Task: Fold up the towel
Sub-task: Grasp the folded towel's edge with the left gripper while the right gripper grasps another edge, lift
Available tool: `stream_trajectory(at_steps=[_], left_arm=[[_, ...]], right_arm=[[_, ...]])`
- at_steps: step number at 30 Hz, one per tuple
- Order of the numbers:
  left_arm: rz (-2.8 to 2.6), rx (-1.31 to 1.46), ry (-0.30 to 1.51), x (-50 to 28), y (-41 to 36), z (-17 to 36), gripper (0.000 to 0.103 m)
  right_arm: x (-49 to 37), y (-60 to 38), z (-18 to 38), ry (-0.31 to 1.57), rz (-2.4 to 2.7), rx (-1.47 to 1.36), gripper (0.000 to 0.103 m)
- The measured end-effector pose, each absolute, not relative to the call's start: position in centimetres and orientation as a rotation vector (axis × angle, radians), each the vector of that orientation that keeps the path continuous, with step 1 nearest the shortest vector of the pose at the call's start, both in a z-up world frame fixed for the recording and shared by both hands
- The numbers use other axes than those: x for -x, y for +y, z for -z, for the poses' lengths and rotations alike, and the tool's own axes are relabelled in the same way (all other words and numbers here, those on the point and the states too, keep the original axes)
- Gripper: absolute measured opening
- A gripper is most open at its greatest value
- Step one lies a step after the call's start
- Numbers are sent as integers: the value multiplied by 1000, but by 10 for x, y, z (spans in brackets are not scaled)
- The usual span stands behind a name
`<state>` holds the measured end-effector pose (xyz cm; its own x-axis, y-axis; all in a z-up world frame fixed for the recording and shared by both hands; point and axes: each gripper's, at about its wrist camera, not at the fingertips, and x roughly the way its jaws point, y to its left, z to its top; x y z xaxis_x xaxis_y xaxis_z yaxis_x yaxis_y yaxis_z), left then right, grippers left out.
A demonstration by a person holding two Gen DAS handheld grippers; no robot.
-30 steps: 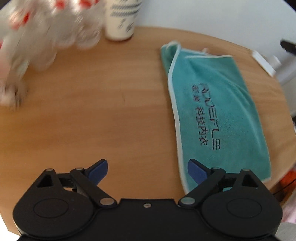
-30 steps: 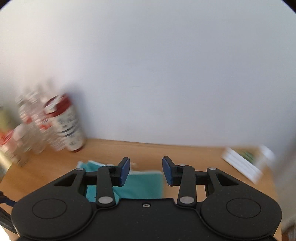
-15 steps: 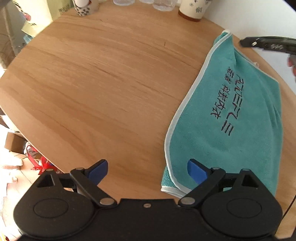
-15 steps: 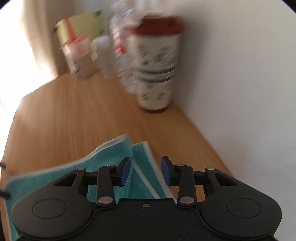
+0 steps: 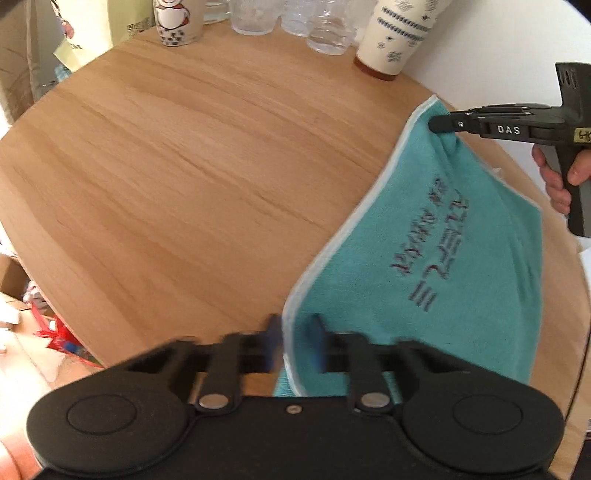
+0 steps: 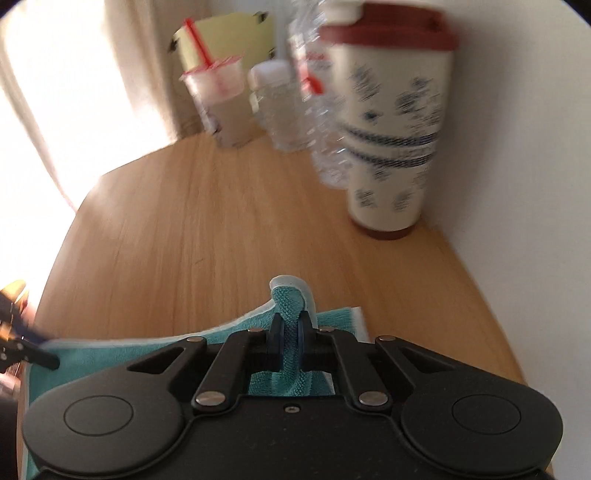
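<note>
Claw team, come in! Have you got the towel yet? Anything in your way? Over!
Right claw shut on the far towel corner. Left claw closing around the near hem, blurred, grip unclear. Towel otherwise on the table. Cups at far edge, well clear.

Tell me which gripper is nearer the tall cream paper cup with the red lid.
Right. The right gripper pinches the teal towel's far corner, near the cup; the left gripper straddles the towel's near edge, farther away.
</note>
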<state>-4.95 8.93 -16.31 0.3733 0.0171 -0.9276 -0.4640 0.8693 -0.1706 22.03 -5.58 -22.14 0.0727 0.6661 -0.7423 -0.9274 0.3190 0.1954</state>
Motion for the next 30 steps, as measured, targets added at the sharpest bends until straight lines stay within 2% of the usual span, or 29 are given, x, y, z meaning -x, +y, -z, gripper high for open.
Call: stream_trajectory(at_steps=[7,18,25,30], left_arm=[[-326,476,1109,56,87,158,3],[-201,458,1008,70,60,123,2],[46,480,909,75,20,82,2],[273,492,919,69,-20,66,2]], right_arm=[[-205,-92,195,781,-1186,255,6],[-188,-143,155,695,-1146,234,7],[-150,-201,102,564,-1069,191,6],[-125,-258,66,500,-1005,168,7]])
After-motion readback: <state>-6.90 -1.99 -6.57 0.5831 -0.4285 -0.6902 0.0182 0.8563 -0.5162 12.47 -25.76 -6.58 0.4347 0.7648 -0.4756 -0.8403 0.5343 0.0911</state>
